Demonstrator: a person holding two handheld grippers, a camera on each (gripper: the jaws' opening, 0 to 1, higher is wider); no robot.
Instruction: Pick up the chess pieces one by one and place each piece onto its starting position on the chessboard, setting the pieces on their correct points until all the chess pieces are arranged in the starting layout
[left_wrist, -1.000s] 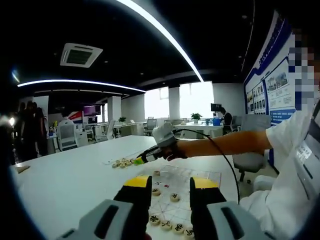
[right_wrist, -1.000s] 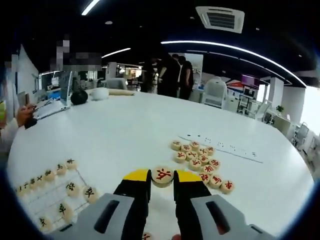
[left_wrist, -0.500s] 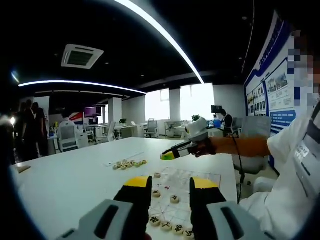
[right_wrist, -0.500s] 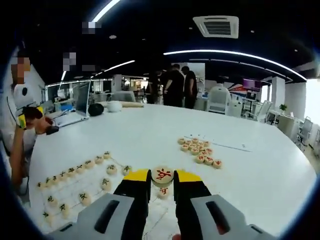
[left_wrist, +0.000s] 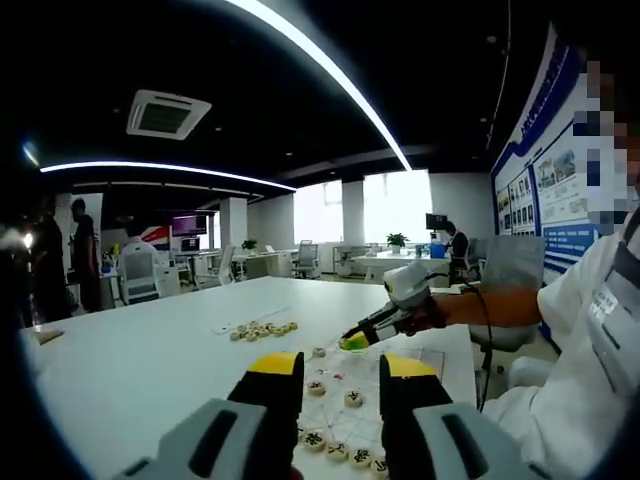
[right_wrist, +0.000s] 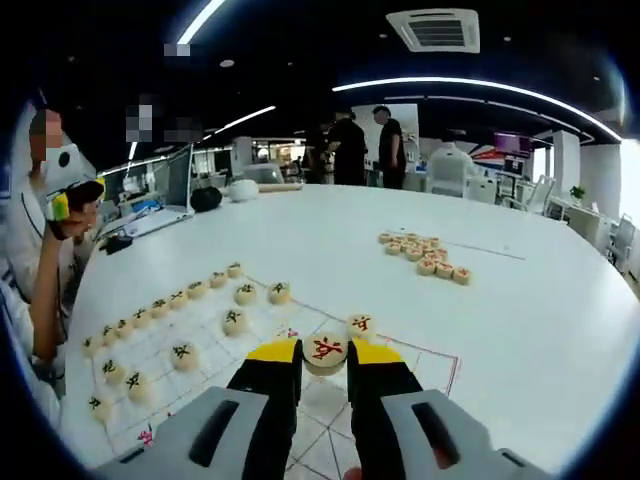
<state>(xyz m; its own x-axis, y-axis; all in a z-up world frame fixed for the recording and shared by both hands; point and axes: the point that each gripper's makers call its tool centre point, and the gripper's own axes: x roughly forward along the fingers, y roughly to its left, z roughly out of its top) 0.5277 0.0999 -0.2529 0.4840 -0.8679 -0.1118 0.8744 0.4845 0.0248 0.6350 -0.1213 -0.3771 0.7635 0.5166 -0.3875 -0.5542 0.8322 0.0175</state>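
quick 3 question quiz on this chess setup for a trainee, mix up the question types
1. True or false: the right tool is shut on a round piece with a red character.
2. Multiple choice: where does the loose pile of red-marked pieces lie in the right gripper view? A) on the white table beyond the board's far edge B) inside the board's grid C) in the person's hand
3. Fill in: the left tool is ____ and holds nothing, hanging above the chessboard.

Key: 1 true; 2 A; 3 open
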